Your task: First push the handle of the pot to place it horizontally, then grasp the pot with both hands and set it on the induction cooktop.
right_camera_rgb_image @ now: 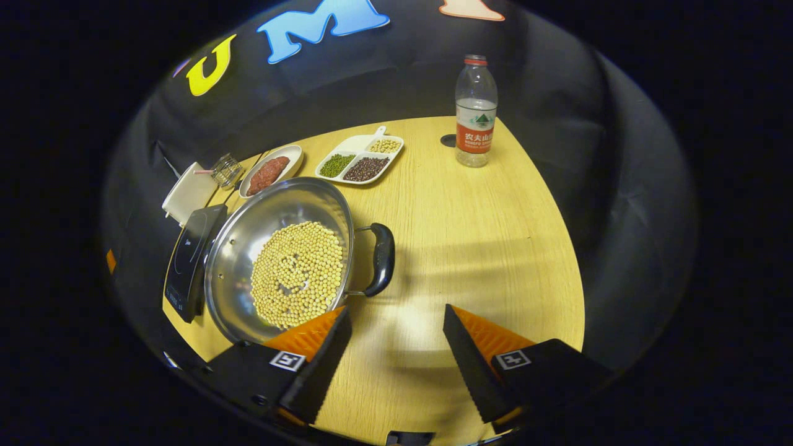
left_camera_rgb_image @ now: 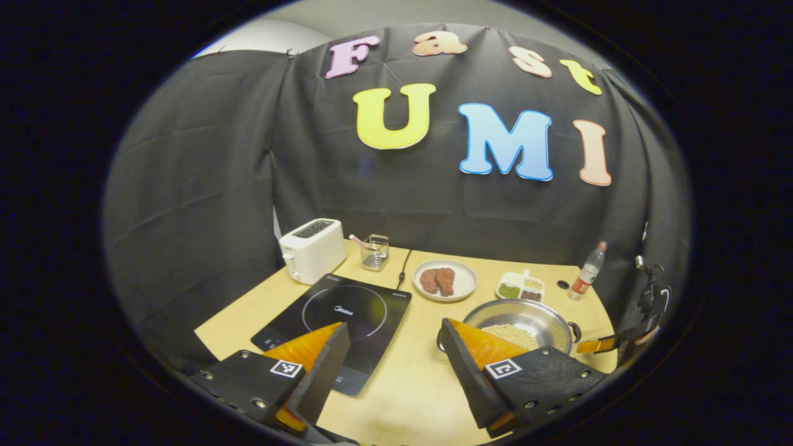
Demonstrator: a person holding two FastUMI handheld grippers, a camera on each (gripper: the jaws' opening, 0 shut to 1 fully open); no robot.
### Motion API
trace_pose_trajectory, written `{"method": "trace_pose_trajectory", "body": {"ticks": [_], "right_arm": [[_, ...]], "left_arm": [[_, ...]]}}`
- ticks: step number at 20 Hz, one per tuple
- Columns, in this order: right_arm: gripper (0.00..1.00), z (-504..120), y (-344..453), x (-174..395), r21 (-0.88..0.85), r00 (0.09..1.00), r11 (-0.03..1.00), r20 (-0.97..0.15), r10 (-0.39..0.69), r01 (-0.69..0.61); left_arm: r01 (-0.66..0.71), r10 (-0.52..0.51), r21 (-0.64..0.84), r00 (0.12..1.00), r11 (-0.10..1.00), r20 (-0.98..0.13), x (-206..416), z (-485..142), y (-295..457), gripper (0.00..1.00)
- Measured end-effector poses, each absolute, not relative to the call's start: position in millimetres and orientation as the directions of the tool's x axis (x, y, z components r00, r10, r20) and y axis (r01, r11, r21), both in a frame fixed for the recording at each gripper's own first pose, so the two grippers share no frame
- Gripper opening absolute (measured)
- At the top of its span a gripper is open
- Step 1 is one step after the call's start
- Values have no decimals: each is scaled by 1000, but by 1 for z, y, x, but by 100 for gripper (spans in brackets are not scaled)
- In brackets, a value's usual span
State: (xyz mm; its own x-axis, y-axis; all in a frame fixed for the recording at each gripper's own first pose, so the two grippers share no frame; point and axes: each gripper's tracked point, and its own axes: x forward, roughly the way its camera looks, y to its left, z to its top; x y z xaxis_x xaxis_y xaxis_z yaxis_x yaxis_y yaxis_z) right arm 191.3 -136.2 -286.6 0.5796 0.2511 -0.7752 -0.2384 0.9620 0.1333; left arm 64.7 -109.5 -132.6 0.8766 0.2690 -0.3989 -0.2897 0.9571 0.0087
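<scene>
Pot (right_camera_rgb_image: 279, 260) of soybeans (right_camera_rgb_image: 298, 274) sits beside the induction cooktop (left_camera_rgb_image: 337, 319), meat plate (left_camera_rgb_image: 445, 280) behind toward the table's (right_camera_rgb_image: 471, 248) far edge; both grippers (left_camera_rgb_image: 396, 356) (right_camera_rgb_image: 396, 341) gape, released.

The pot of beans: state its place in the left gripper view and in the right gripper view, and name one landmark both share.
Left gripper view: the pot of beans sits lower right, behind the gripper's right-hand finger.
Right gripper view: it sits left of centre, its black handle pointing right.
Shared landmark: the water bottle at the table's far edge.
</scene>
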Motion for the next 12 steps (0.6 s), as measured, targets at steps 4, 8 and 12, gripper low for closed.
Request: {"method": "trace_pose_trajectory", "body": {"ticks": [4, 8, 12], "right_arm": [[98, -251, -128, 193, 167, 632, 969, -735, 246, -182], [98, -228, -107, 205, 179, 661, 971, -711, 240, -159], [98, -224, -87, 215, 210, 658, 969, -714, 241, -128]], "left_arm": [[-206, 168, -44, 888, 978, -427, 96, -146, -104, 91], [-104, 31, -130, 883, 986, -468, 132, -167, -111, 91], [-36, -70, -194, 855, 980, -514, 161, -199, -115, 91]]}}
